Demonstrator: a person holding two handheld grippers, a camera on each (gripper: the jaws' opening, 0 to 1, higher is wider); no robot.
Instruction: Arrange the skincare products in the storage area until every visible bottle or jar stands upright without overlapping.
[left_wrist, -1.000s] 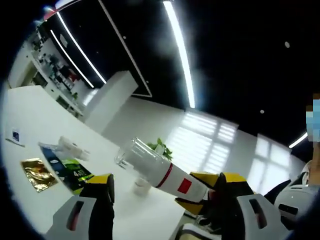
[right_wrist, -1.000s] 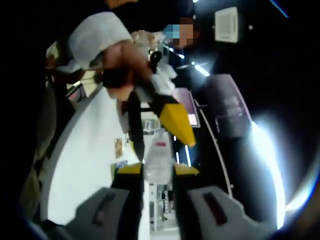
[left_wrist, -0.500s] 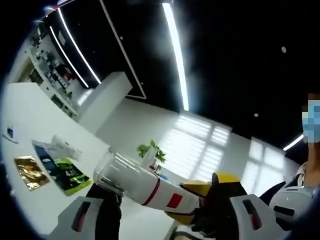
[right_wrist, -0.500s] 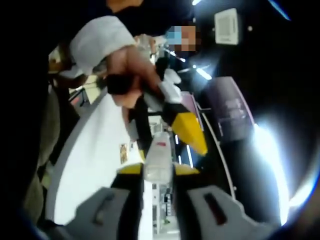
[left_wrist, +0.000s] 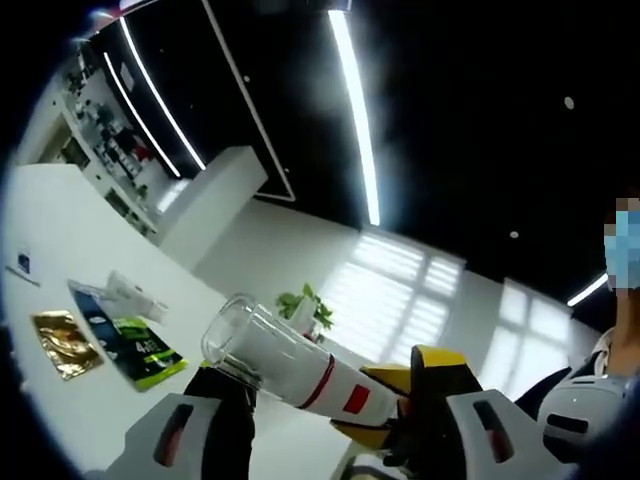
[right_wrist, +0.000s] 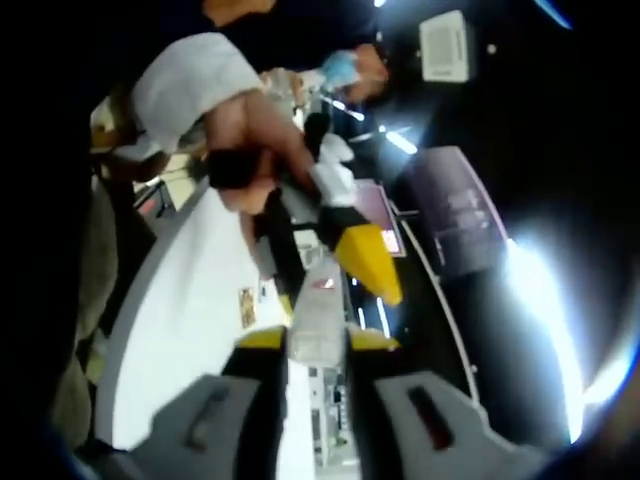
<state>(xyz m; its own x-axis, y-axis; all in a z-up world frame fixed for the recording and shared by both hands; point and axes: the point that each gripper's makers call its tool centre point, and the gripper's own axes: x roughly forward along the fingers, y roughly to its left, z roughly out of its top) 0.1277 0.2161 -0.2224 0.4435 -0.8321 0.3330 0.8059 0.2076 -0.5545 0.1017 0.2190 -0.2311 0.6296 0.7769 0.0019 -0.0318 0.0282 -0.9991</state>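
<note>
A large room with a dark ceiling crossed by long light strips (left_wrist: 355, 110), bright windows (left_wrist: 400, 290) on the far wall and shelves (left_wrist: 105, 130) at the far left; below lies a white table (left_wrist: 60, 260). On the table at left, in the left gripper view, lie a gold sachet (left_wrist: 62, 342), a blue and green packet (left_wrist: 130, 340) just beside it, and a clear wrapped item (left_wrist: 135, 293) a little farther off; a small card (left_wrist: 25, 265) sits near the left edge. A green plant (left_wrist: 305, 305) stands at the far end of the table.

The bottle (left_wrist: 300, 372), white with a red band, a red square and a clear cap, is held up off the table, tilted, its cap pointing up and to the left. In the left gripper view the left gripper (left_wrist: 320, 410) stands with its jaws spread, the bottle passing between them; whether either jaw touches it cannot be told. The other gripper's yellow tips (left_wrist: 385, 405) clamp the bottle's white body near its lower end.

In the right gripper view the right gripper (right_wrist: 315, 345) is pressed onto the bottle (right_wrist: 318, 318), which rises between its yellow-tipped jaws. The left gripper (right_wrist: 345, 250) comes in from above, held by a hand (right_wrist: 245, 135) below a white sleeve (right_wrist: 190, 80), one yellow fingertip (right_wrist: 368, 262) just beside the bottle's top
</note>
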